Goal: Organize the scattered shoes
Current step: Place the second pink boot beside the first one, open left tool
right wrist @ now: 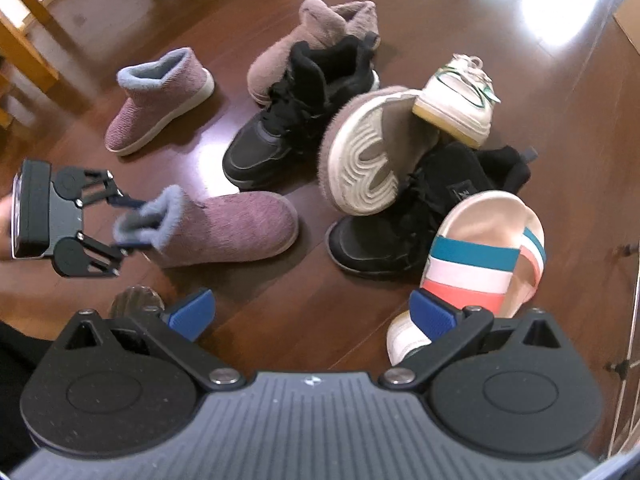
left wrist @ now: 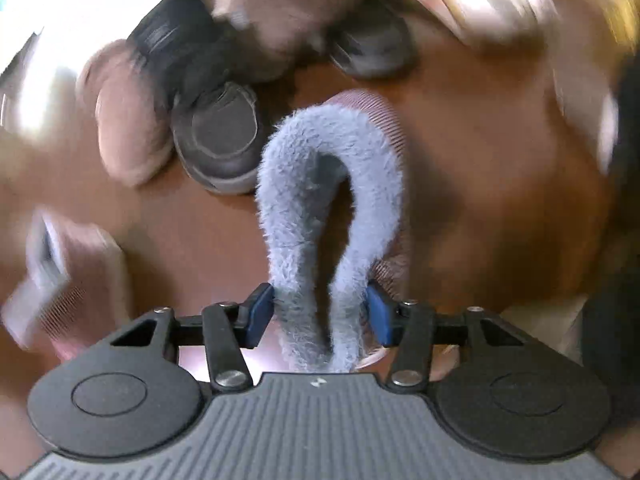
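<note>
My left gripper point(left wrist: 319, 314) is shut on the fuzzy blue collar of a mauve boot point(left wrist: 328, 184), its blue pads squeezing the collar from both sides. In the right wrist view the same gripper point(right wrist: 128, 224) holds that boot point(right wrist: 232, 228) at the left, the boot's sole on the wooden floor. Its matching mauve boot point(right wrist: 160, 104) stands farther back. My right gripper point(right wrist: 314, 312) hangs open above bare floor with nothing between its fingers. The left wrist view is blurred; a black sneaker point(left wrist: 224, 140) shows just beyond the held boot.
A pile lies right of centre: black sneaker point(right wrist: 288, 120), fluffy taupe boots point(right wrist: 304, 40), an overturned white-soled shoe point(right wrist: 368, 156), a white sneaker point(right wrist: 456, 100), another black sneaker point(right wrist: 400, 224), a striped sandal point(right wrist: 484, 252). Wooden furniture legs point(right wrist: 24, 40) stand at the far left.
</note>
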